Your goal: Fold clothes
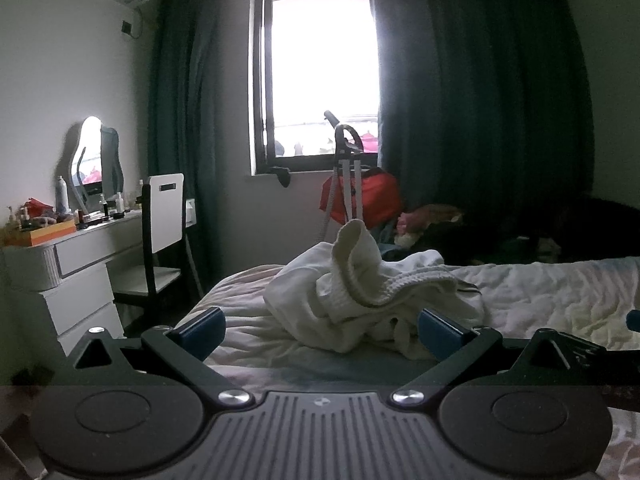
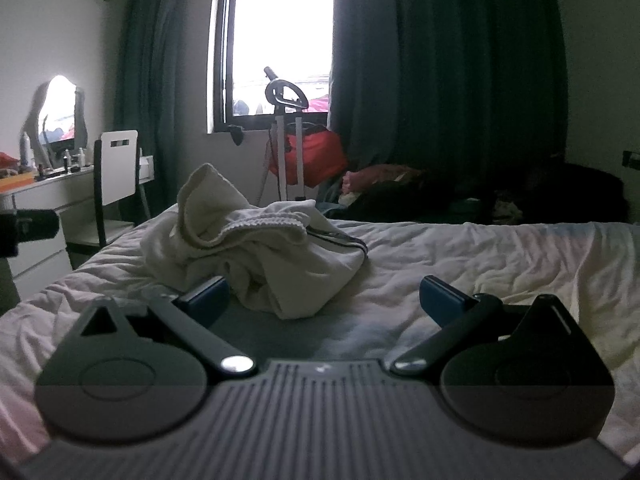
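My left fingers (image 1: 320, 330) are spread wide and hold nothing. My right fingers (image 2: 325, 300) are wide and hold nothing too. Both hang low over the bed (image 2: 480, 264). Just past them sits 1 white garment (image 1: 360, 300), all bunched up in a heap on the sheet. I think no fold is made yet, so all the work is left. Far back are the window (image 1: 320, 64) and dark curtains (image 1: 480, 100).

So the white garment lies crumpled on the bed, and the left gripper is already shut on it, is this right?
Not quite. The white garment does lie crumpled on the bed, but the left gripper is open and holds nothing, as the left wrist view shows.
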